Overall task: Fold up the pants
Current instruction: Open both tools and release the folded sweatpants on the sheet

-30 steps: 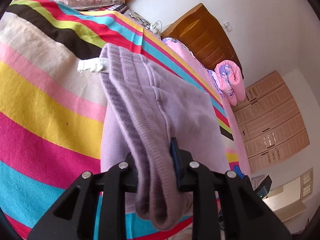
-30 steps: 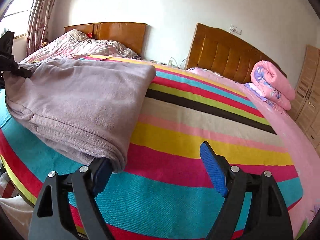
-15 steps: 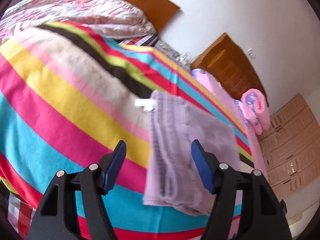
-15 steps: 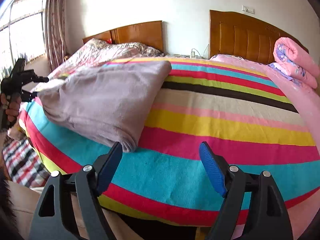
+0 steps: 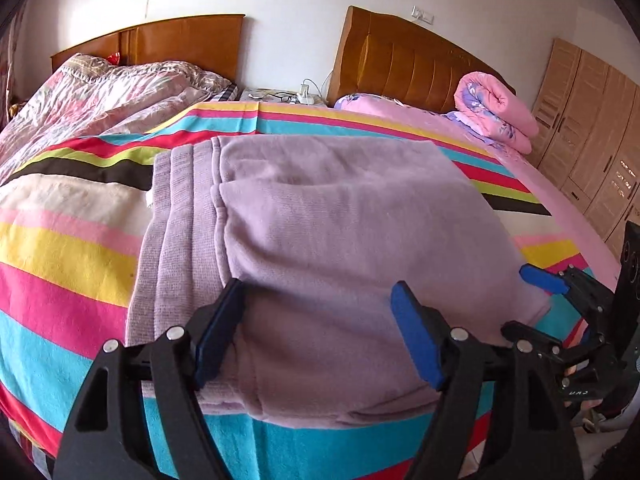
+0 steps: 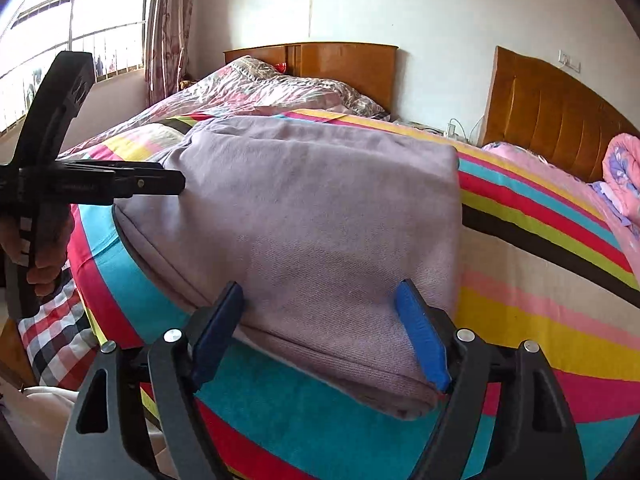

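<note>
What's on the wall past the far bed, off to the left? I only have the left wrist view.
Observer: A barred window with a patterned curtain beside it.
Operator: Is the right gripper pinching the pants?
Observer: No. The right gripper is open. The near corner of the folded purple pants lies between its fingers, and the pads are not pressing on it.
</note>
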Tool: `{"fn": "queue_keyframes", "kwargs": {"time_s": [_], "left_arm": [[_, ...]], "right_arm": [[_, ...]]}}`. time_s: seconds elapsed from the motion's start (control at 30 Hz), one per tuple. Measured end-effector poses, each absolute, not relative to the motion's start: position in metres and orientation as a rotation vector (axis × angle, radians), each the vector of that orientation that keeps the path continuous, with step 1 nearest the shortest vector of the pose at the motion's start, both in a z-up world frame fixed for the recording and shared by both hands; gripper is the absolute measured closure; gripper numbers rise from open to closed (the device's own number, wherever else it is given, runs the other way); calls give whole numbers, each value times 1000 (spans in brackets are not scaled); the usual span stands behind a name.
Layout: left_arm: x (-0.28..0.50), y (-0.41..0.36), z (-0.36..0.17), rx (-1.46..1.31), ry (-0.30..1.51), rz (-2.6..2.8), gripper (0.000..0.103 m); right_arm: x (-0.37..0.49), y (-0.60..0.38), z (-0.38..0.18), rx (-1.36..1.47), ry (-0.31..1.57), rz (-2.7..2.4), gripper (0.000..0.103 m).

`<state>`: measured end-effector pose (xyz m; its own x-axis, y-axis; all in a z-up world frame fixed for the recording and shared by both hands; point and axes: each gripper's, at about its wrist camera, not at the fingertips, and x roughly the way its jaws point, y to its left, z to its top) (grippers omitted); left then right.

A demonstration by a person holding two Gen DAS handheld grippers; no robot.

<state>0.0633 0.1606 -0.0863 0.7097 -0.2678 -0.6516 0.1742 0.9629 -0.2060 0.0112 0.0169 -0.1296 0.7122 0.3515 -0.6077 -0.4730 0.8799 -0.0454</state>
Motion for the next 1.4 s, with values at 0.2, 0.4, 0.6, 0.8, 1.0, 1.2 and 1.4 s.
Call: {"fn": "queue_keyframes", "kwargs": {"time_s": [0.2, 0.4, 0.6, 0.8, 1.0, 1.2, 1.4], "left_arm": [[59, 170, -90, -167, 704, -268, 28], [58, 164, -92, -105, 691, -251, 28], [56, 152, -94, -33, 689, -208, 28], [58, 150, -93, -9, 712, -200, 27], [58, 150, -93, -6, 718, -207, 27], [58, 148, -94, 1, 715, -204, 27], [58, 146, -92, 12, 722, -201, 27]], "right_arm": [[8, 14, -132, -194, 614, 465, 27], [17, 5, -121, -189, 695, 554, 23], [83, -17, -70, -87, 682, 608, 23], [191, 11, -79, -89, 808, 637, 22], [259, -11, -84, 13, 831, 414, 24], [244, 37, -87, -117, 862, 613, 19], [252, -8, -78, -3, 811, 254, 19]]}}
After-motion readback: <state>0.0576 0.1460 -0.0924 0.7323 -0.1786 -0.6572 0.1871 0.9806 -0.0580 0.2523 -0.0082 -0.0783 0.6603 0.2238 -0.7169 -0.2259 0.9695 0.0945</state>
